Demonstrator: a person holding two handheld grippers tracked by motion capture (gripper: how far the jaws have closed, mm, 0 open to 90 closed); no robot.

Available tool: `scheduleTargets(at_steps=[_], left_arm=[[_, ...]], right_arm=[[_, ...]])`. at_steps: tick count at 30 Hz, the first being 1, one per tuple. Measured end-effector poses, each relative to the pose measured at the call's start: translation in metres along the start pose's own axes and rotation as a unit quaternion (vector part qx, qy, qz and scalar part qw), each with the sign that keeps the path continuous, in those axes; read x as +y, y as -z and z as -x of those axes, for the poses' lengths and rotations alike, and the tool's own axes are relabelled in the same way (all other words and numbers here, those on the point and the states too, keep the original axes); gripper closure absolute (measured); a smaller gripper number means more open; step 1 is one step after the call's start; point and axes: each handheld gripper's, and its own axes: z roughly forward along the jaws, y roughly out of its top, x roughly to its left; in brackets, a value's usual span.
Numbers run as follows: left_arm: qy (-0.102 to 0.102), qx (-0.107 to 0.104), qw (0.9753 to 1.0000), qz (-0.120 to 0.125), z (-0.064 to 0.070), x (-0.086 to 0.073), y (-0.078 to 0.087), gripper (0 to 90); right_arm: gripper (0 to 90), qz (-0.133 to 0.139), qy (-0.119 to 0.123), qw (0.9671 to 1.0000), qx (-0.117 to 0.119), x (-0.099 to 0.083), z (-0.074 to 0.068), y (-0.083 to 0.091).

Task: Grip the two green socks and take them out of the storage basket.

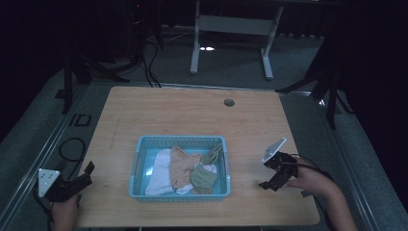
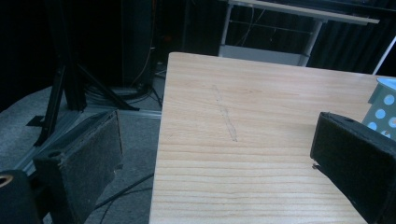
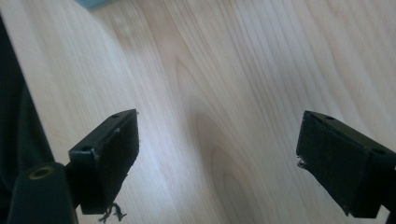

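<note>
Wooden table [image 1: 192, 110] with a light-blue perforated basket [image 1: 179, 195] sitting a bit left of centre, toward the near edge. Inside it: a white cloth [image 1: 159, 173] on the left, a tan cloth [image 1: 180, 166] across the middle, an olive-green cloth [image 1: 204, 177] at the right — all bunched together and overlapping, none hanging over the rim.

Left gripper [image 1: 85, 174] sits at the table's near-left corner, well apart from the basket, held in the person's left hand [image 1: 65, 214]. In the left gripper view its jaws are wide apart with nothing between them; one jaw hangs past the table edge over the grey floor [image 2: 135, 135], the other over the wood, with a corner of the basket [image 2: 385, 109] just beyond it.

Right gripper [image 1: 269, 179] is on the right side of the table, near the basket's right wall but not touching it, held in the right hand [image 1: 312, 180]. Jaws spread wide, empty — bare wood grain [image 3: 224, 93] below them, angled down toward the tabletop.

Small round grommet hole [image 1: 229, 102] near the far edge. White desk frame [image 1: 231, 29] stands on the floor beyond.
</note>
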Motion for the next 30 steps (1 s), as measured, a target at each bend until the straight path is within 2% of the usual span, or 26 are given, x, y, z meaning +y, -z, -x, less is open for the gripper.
scheduleTargets(at_steps=[4,12,17,19,30], left_arm=[[0.001,0.0,1.0,0.001,0.0,0.0,0.0,2.3],[0.001,-0.001,1.0,0.002,0.0,0.0,0.0,2.3],[0.003,-0.002,1.0,0.001,-0.001,0.0,0.0,2.3],[0.004,-0.003,1.0,0.0,-0.001,0.0,0.0,2.3],[0.004,-0.003,1.0,0.0,-0.001,0.0,0.0,2.3]], right_arm=[[14.1,0.004,0.022,0.9997,0.002,0.013,-0.003,0.005],[14.8,-0.008,0.054,0.9984,0.014,0.038,-0.009,0.009],[14.9,-0.012,0.066,0.9976,0.013,0.051,-0.013,0.012],[14.9,-0.008,0.07,0.9975,0.004,0.056,-0.014,0.014],[16.0,-0.009,0.094,0.9955,0.013,0.084,-0.024,0.02]])
